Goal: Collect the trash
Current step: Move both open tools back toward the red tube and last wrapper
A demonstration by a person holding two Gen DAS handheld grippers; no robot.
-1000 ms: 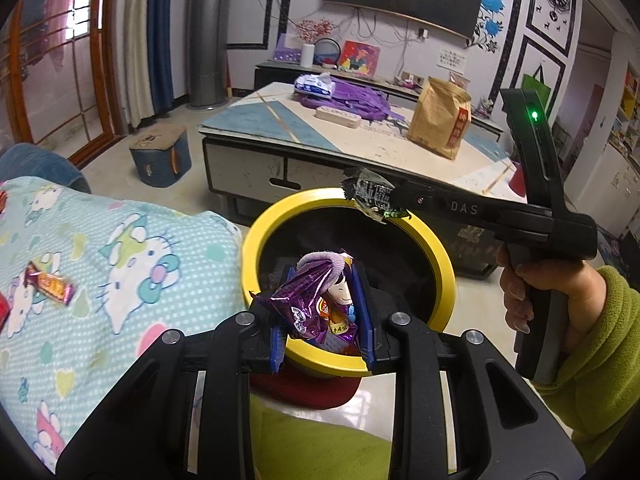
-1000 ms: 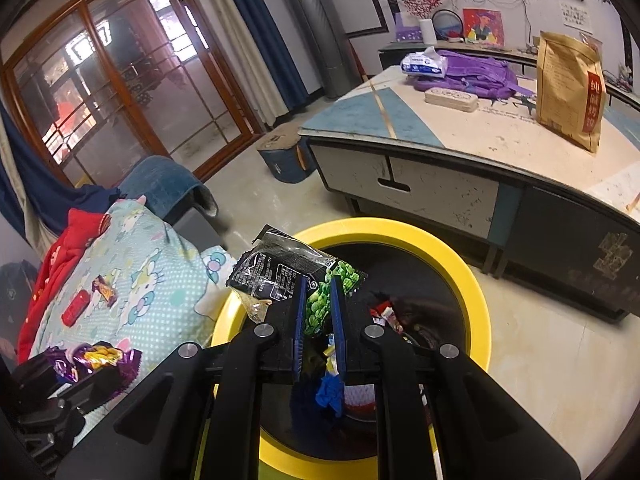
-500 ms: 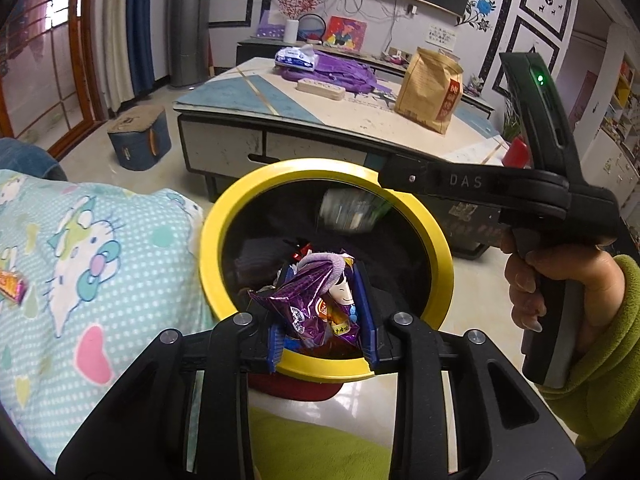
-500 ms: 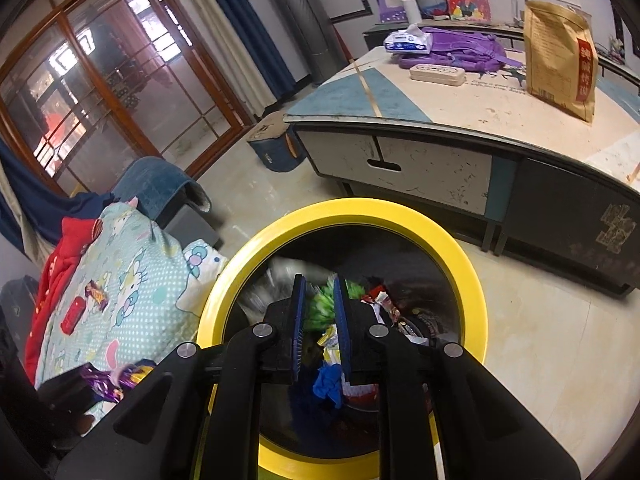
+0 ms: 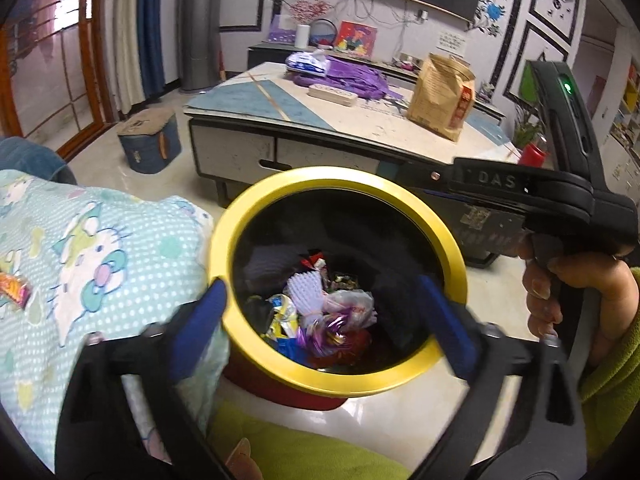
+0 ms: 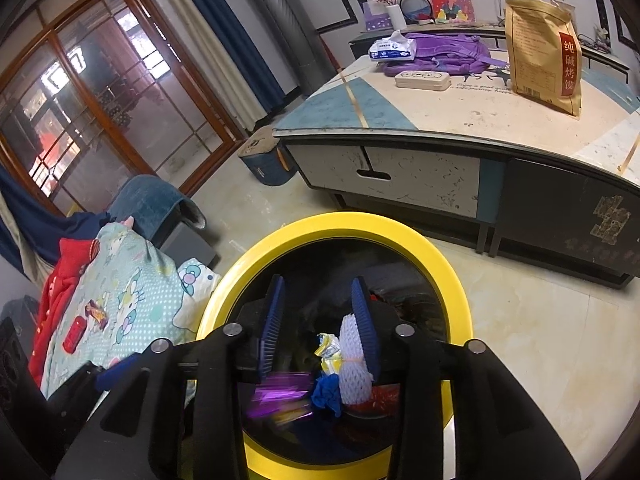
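The left gripper [image 5: 320, 304] has just been opening; its blue pads are spread very wide with nothing between them, at the bottom of the left view. The right gripper [image 6: 318, 316] has also just been opening and pinches nothing. Both hang over the round black bin with a yellow rim [image 5: 256, 200]. The shiny purple snack wrapper [image 5: 328, 330] lies inside the bin on other trash, in the lower middle.

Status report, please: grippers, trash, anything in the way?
Left gripper and right gripper open, empty, just opened. Wrappers in bin. Nothing blocking.
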